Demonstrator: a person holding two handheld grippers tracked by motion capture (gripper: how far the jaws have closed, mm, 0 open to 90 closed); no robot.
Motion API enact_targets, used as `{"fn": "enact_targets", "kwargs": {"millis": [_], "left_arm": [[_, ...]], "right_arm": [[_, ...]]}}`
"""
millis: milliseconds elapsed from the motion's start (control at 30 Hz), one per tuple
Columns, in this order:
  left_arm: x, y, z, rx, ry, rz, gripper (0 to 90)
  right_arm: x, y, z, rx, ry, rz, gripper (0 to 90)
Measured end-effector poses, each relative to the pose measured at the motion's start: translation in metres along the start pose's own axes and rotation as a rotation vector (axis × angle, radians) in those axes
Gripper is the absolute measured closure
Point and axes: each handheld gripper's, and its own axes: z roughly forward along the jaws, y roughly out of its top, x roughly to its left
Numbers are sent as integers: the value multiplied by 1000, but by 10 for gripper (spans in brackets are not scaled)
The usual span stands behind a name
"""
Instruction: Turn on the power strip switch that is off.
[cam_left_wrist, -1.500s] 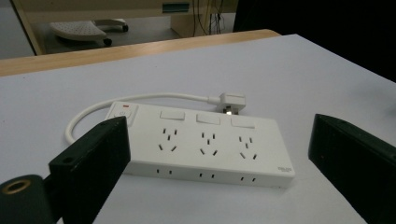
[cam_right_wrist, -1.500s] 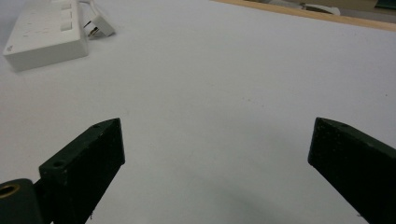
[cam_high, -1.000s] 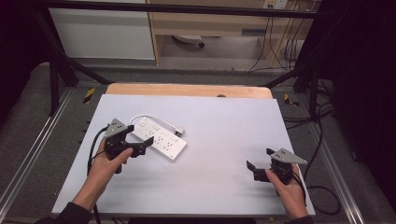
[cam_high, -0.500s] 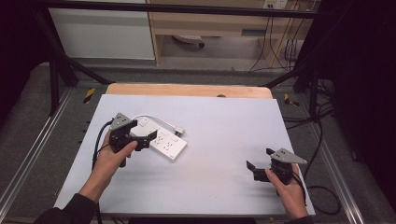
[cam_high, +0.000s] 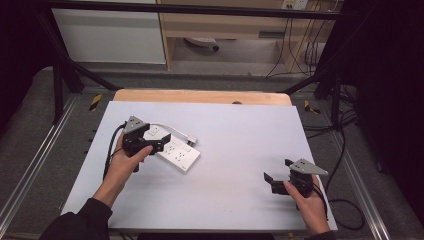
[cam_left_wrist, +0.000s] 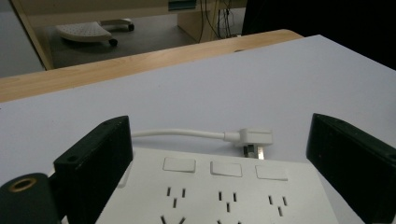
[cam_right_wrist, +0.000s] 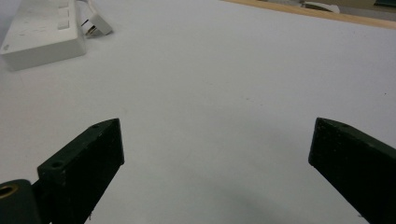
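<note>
early in the job, by the look of it – left gripper (cam_high: 159, 143) brought over the near-left end of the white power strip (cam_high: 175, 151), jaws spread wide on either side of the body in the left gripper view, not yet closed on it. nothing lifted, nothing plugged; grasp and whatever follows left to do. right gripper (cam_high: 276, 176) low over bare table (cam_high: 240, 130) at the near right, well apart from the strip, jaws released and holding nothing

strip lying flat on the left half of the table, slantwise – white rectangular block, three rocker switches (cam_left_wrist: 225, 168) in a row above three sets of socket slots, thin white cord curling behind it to a flat plug (cam_left_wrist: 250, 138) resting on the table just beside the far edge
</note>
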Motion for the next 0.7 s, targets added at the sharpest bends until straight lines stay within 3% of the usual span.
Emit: {"fn": "enact_targets", "kwargs": {"millis": [700], "left_arm": [[-1, -5, 20, 50, 0, -1, 88]], "right_arm": [[-2, 0, -1, -3, -9, 7, 32]]}}
